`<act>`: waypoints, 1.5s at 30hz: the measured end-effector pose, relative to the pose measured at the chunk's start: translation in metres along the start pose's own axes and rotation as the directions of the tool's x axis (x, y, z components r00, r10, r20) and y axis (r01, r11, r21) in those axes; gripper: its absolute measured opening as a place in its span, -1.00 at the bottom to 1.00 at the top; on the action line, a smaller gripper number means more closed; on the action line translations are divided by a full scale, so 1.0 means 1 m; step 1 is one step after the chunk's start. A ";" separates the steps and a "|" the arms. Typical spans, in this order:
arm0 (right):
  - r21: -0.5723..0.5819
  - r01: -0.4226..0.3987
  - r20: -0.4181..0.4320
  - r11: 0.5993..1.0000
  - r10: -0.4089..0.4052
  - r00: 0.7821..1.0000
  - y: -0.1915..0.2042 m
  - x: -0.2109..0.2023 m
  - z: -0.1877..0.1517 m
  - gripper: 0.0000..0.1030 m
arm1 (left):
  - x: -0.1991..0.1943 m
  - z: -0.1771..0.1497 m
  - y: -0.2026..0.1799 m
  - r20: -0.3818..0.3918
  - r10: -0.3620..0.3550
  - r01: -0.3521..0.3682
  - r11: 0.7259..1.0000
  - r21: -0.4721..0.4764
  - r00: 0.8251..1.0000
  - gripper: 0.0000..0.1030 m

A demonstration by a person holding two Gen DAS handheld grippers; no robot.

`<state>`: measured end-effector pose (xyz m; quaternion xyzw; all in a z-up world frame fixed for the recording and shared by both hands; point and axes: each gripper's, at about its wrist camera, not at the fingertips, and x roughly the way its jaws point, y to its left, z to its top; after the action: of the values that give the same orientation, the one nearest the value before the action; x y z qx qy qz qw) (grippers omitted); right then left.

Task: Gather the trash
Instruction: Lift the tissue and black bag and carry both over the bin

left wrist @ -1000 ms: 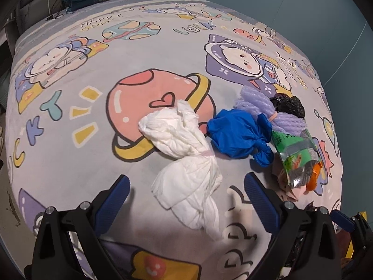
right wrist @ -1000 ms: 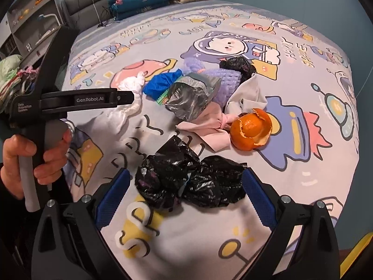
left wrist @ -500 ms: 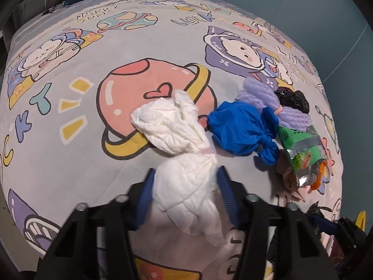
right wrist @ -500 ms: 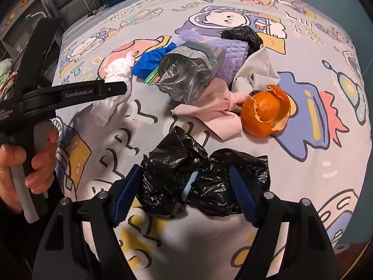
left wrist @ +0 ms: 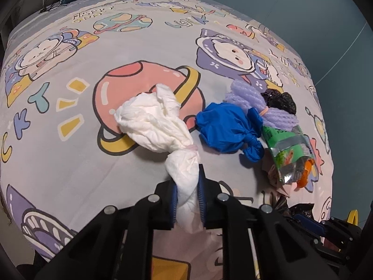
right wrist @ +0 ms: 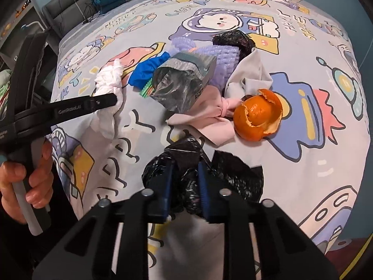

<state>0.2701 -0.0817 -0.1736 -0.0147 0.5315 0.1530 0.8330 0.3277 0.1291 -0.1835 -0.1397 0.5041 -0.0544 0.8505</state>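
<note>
Bedspread, tissue pinched between closing left tongs

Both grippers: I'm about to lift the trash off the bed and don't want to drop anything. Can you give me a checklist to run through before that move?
1. Left gripper closing on white tissue, tissue pinched: ok.
2. Right gripper pinching black bag: ok.
3. Bedsheet caught in either grip: cannot tell.
4. Tissue clear of blue glove: ok.
5. Bag clear of orange peel: ok.
</note>
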 end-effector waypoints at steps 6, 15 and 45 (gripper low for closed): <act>-0.005 0.001 0.009 1.000 -0.001 1.000 0.003 -0.010 -0.003 -0.77 | -0.015 -0.002 0.000 0.025 -0.003 0.003 1.000 0.004 1.000 -0.73; 0.030 -0.061 0.061 0.998 0.059 0.996 -0.003 -0.058 -0.009 -0.77 | -0.051 -0.013 -0.008 0.075 -0.026 0.024 0.999 0.023 0.997 -0.74; 0.119 -0.095 0.206 0.988 0.069 0.976 -0.055 -0.188 -0.066 -0.77 | -0.157 -0.092 -0.101 0.156 -0.128 0.082 0.959 0.272 0.979 -0.73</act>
<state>0.1536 -0.1915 -0.0431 0.0764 0.4532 0.1536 0.8747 0.1757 0.0528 -0.0630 -0.0560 0.4087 -0.1540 0.8978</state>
